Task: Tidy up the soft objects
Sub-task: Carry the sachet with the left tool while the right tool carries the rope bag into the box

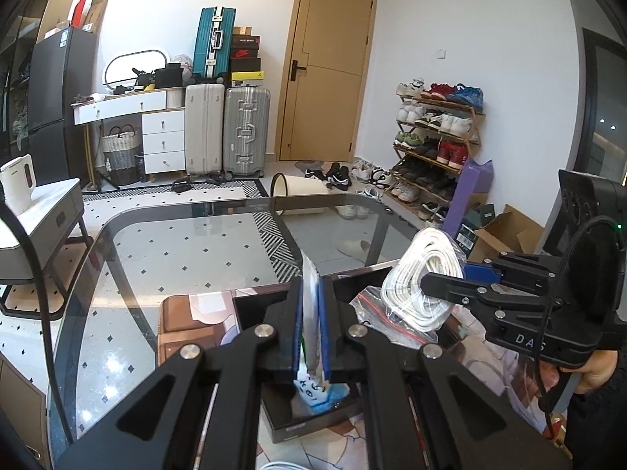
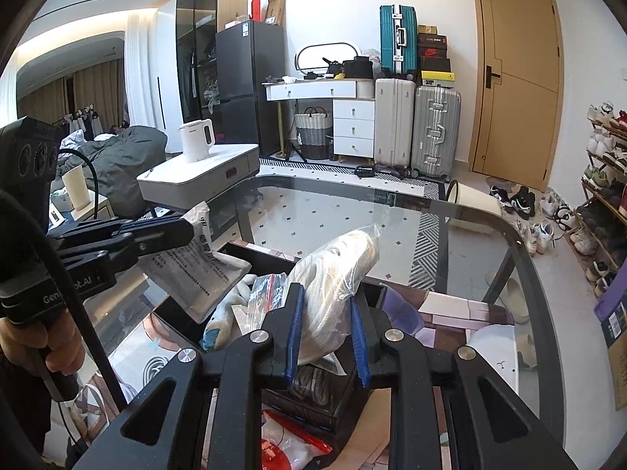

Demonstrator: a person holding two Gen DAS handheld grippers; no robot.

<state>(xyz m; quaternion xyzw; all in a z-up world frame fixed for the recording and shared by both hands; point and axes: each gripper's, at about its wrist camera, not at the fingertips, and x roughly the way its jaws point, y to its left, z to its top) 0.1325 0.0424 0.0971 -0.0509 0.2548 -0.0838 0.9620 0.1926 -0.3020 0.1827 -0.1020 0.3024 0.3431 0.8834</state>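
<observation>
Blue pads of the right claw [image 2: 327,337] are closed on a bagged cord [image 2: 337,286] above the black box [image 2: 313,399]; left claw [image 1: 311,329] pinches a flat packet [image 1: 311,313]. Slippery plastic could be lost from either grip.

Both claws are matte black with blue pads inside the fingers and round silver screws on the linkage arms. The right claw [image 1: 443,286] carries pale letters "DAS"; a black cable loops at 3 o'clock. The left claw [image 2: 188,231] shows white lettering, and bare skin grips its handle.
</observation>
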